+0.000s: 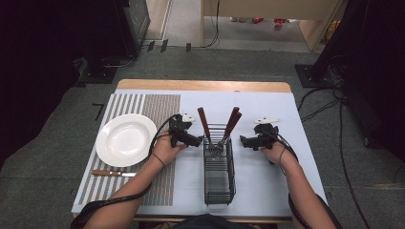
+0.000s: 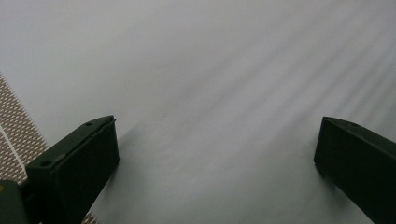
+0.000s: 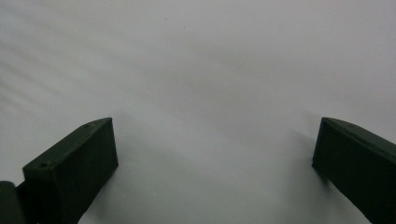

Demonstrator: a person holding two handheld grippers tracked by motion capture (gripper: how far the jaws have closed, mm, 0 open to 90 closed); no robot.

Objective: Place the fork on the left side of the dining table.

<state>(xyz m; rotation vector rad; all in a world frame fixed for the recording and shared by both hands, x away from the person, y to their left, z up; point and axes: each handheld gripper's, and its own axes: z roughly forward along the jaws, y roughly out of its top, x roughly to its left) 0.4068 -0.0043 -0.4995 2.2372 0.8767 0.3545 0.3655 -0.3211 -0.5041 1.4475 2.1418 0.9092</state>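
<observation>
A black wire cutlery basket (image 1: 219, 179) stands in the middle of the white table sheet (image 1: 267, 181). Several pieces of cutlery with brown handles (image 1: 204, 123) lean in its far end. My left gripper (image 1: 196, 141) rests on the sheet just left of the basket, and its jaws stand wide apart with nothing between them (image 2: 217, 154). My right gripper (image 1: 244, 141) sits just right of the basket, open too, with bare white sheet between its jaws (image 3: 215, 154). A white plate (image 1: 126, 139) lies on the striped placemat (image 1: 153, 107), with a brown-handled knife (image 1: 113, 173) in front of it.
The placemat's edge (image 2: 14, 135) shows at the left in the left gripper view. Cables (image 1: 329, 102) trail on the grey carpet to the right of the table. Dark equipment stands at the far left and right. Bare sheet lies beyond the basket.
</observation>
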